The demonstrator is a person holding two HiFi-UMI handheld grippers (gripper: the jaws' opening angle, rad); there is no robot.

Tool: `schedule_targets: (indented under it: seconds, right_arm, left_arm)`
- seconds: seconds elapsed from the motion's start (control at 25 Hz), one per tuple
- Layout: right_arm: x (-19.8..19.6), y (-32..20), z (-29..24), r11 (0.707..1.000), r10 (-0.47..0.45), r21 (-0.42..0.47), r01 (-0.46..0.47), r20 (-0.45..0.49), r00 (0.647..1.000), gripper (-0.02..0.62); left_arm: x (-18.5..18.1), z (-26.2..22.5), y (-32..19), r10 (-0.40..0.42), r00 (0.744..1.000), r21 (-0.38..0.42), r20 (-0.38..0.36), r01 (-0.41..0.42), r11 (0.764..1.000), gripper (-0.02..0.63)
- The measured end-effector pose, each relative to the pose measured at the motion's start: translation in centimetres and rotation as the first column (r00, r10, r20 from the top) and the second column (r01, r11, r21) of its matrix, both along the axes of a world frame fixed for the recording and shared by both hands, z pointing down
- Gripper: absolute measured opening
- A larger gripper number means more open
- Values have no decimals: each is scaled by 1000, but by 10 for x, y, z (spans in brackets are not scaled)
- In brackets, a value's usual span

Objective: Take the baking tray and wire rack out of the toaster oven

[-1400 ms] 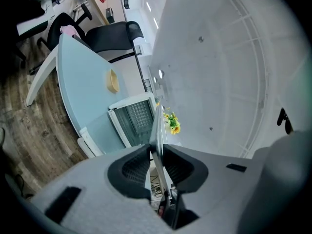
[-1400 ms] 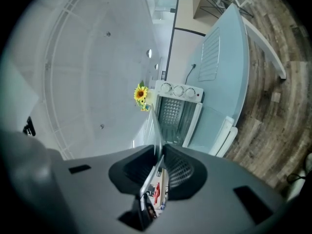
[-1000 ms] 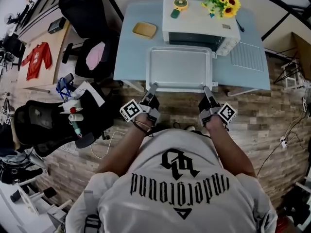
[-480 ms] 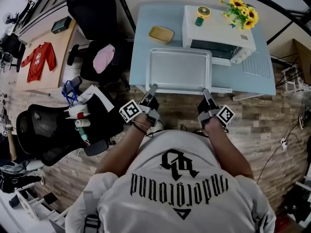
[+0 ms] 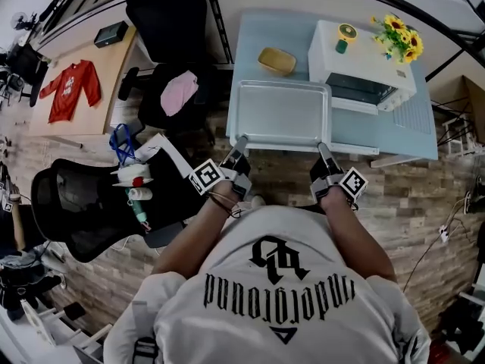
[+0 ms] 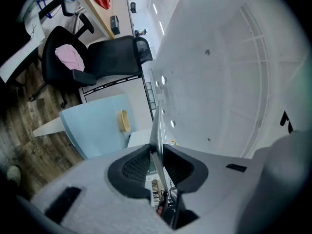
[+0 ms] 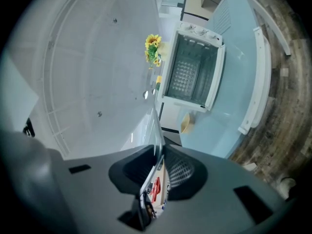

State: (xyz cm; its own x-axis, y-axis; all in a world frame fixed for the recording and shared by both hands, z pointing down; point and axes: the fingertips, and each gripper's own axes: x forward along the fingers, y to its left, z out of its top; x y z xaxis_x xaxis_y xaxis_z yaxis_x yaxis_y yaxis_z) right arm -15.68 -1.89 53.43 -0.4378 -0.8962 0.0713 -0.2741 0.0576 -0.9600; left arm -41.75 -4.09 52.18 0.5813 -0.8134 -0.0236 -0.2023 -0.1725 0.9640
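The silver baking tray [image 5: 280, 116] hangs level over the left part of the light blue table [image 5: 356, 127], clear of the white toaster oven [image 5: 364, 59]. My left gripper [image 5: 241, 144] is shut on the tray's near left rim. At the near right rim my right gripper [image 5: 323, 150] is shut on it too. In the left gripper view the thin tray edge [image 6: 156, 130] runs between the pads of the left gripper [image 6: 157, 162]. The right gripper [image 7: 158, 167] pinches the tray [image 7: 92, 72] the same way. The oven [image 7: 192, 74] stands open. A wire rack [image 5: 415, 116] lies on the table to its right.
A yellow bowl [image 5: 276, 61] sits behind the tray, and sunflowers [image 5: 402, 36] stand on the oven. A black office chair with a pink cloth [image 5: 178, 93] stands left of the table, another black chair [image 5: 83, 203] nearer me. A red garment [image 5: 72, 89] lies on a wooden desk.
Both grippers have carried the tray leftward, away from the oven's front to the table's left part. Neither grip has changed.
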Motion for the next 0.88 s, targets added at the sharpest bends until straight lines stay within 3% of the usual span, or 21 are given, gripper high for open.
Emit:
schedule_targets:
  seconds: [0.36,0.88]
  right_arm:
    - [-52,-8,-7,1000,-31,4,31,9,999,67]
    - [-60,-34,1,999,-49,-18,49,16,999,69]
  left_arm:
    - [-52,-7,-5,-26,1000,0,-6,26,1000,84]
    - [-61,7,-24,-51,999,-37,13,52,998,87]
